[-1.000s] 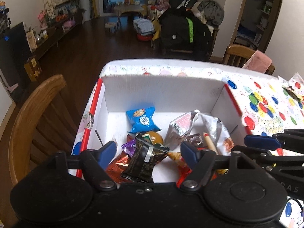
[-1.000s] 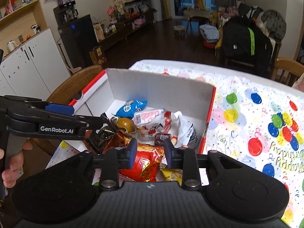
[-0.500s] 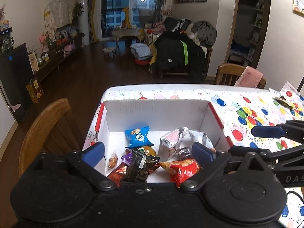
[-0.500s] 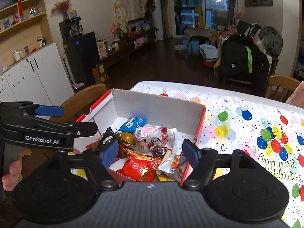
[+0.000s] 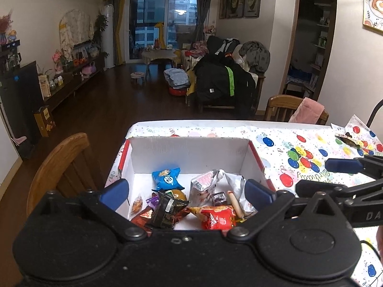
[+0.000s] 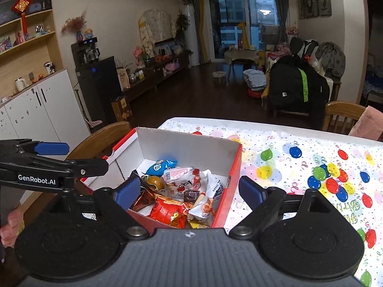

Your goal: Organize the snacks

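- The snack box point(image 5: 189, 153), a white cardboard box with red outer sides, sits at the left end of the desk point(image 5: 311, 148), which wears a balloon-print cover; everything below is placed against this box.
- The left claw point(image 5: 186, 191) hangs above the box's near edge, its blue-tipped fingers point(image 5: 115, 191) spread wide with nothing between them.
- The right claw point(image 6: 191, 189) hangs over the box's near right corner, also spread wide and empty, one blue fingertip over the box's inside and the other over the desk cover just right of it.
- Inside the box, a blue packet point(image 5: 166, 178) lies toward the far wall, on the white floor.
- A silver-and-pink pouch point(image 5: 205, 186) stands crumpled in the middle of the box, to the right of the blue packet.
- A black packet point(image 5: 167, 209) lies near the front wall, left of centre, atop reddish-brown wrappers.
- A red packet point(image 5: 219, 217) lies at the front, right of the black packet, with a pale stick-shaped item point(image 5: 235, 203) beside it.
- A round orange-brown sweet point(image 6: 155, 183) sits between the blue packet and the black packet.
- A wooden chair point(image 5: 59, 167) stands just left of the box, off the desk.
- A person's hand point(image 6: 10, 224) grips the left tool's handle, left of the box.
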A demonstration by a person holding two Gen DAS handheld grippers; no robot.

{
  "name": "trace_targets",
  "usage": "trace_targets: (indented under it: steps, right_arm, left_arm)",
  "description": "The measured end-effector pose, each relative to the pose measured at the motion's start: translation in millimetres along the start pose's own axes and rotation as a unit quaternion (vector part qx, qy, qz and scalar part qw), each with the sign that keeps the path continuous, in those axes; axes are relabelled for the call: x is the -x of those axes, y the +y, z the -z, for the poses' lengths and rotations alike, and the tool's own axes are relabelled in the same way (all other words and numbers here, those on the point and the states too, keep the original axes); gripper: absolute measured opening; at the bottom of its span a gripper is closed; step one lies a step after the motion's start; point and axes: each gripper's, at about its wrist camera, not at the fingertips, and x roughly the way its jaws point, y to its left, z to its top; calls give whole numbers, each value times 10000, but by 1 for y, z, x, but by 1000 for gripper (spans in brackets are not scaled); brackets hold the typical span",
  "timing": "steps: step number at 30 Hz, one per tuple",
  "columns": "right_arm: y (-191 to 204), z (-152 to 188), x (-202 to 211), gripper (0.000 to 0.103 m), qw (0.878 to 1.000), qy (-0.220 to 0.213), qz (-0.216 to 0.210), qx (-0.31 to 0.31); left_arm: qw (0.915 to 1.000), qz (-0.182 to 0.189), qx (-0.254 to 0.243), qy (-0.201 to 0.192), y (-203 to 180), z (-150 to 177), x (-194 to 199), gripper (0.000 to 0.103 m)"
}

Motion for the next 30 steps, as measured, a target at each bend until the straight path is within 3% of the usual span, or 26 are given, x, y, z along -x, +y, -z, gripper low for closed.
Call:
trace_targets:
  steps: [12,30]
  right_arm:
    - [-8,15,26,93,9997,-121,85,-190]
    - [-5,27,32,93,9995,-62,143,-284]
  left_arm:
    - [10000,-42,-14,73,-9,10,15,103]
    - [9996,87,151,207,-13,14,22,103]
